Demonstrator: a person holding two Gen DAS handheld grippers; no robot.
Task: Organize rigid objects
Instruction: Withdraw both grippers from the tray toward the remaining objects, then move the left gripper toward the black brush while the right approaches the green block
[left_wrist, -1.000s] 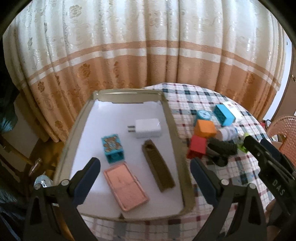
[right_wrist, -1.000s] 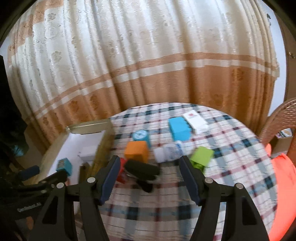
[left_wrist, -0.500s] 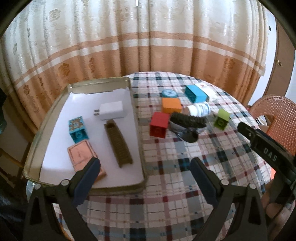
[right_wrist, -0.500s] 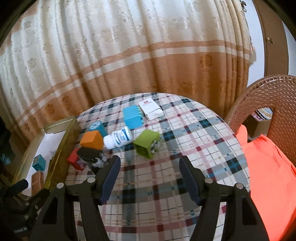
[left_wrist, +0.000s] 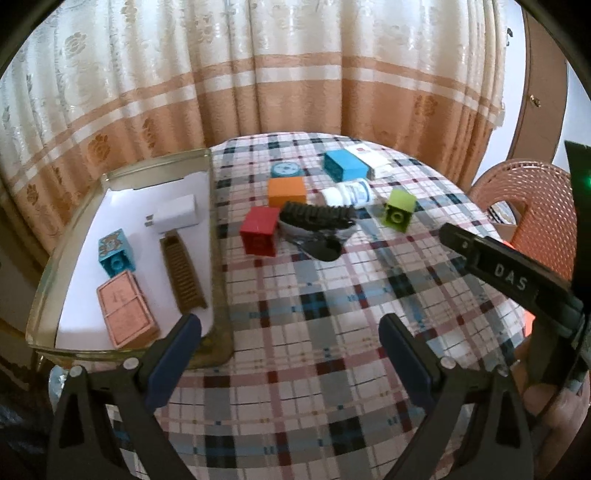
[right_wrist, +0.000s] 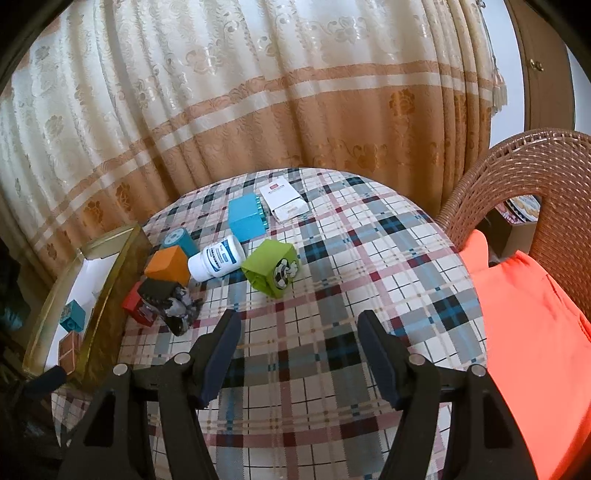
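A gold-rimmed tray (left_wrist: 218, 258) with a white floor holds a white charger (left_wrist: 177, 216), a blue block (left_wrist: 115, 254), a brown comb (left_wrist: 183, 275) and a pink case (left_wrist: 125, 308). On the plaid table beside it lie a red block (left_wrist: 259, 230), an orange block (left_wrist: 287, 191), a black brush (left_wrist: 317, 218), a white bottle (left_wrist: 349, 194), a green block (left_wrist: 399, 210), a blue box (left_wrist: 343, 166) and a white card box (left_wrist: 371, 160). My left gripper (left_wrist: 290, 345) is open and empty, back from them. My right gripper (right_wrist: 297, 349) is open and empty, below the green block (right_wrist: 271, 271).
A round teal block (left_wrist: 286, 170) stands behind the orange block. A wicker chair (right_wrist: 517, 177) with an orange cushion (right_wrist: 532, 332) stands right of the table. A patterned curtain (right_wrist: 258, 110) hangs behind. The right gripper's body (left_wrist: 517, 280) shows at the right of the left wrist view.
Both grippers have pulled back and risen from the objects. The left view has swung right from the tray to the table. The right view has swung right towards the chair.
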